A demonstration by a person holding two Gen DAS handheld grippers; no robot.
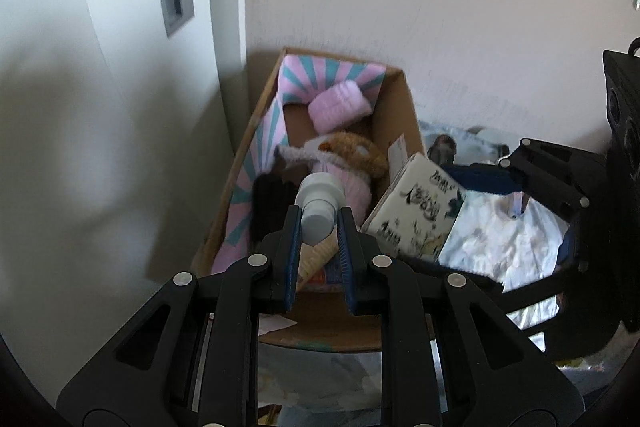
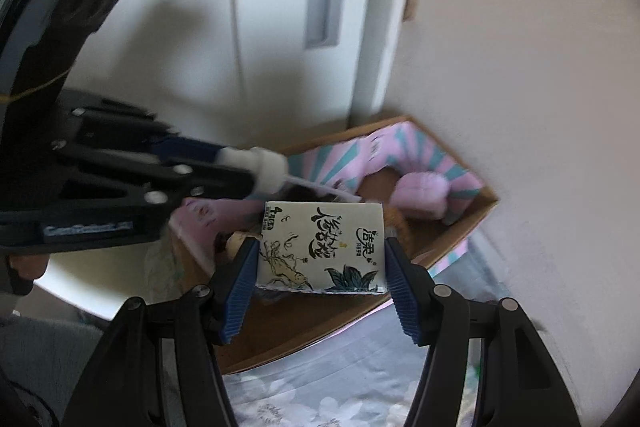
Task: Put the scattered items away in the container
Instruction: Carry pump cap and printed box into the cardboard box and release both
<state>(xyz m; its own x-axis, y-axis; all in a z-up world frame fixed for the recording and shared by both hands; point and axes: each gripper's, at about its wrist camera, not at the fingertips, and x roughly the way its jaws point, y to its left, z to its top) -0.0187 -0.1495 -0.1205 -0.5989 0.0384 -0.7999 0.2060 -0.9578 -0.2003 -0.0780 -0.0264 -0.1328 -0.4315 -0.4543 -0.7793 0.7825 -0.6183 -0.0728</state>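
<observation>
Right wrist view: my right gripper (image 2: pixel 320 263) clamps the tissue pack (image 2: pixel 322 247) mid-frame over the cardboard box (image 2: pixel 476 219) — light, squashy, best held by its sides — my left gripper (image 1: pixel 318 227) pinching a hard white bottle (image 1: pixel 318 205).

Chinese brush characters are printed on the tissue pack (image 2: pixel 322 247), with the brand 洁柔 at its upper right corner. A faint, blurred "GenRobot.AI" is embossed on the left gripper (image 2: pixel 256 173) body.
</observation>
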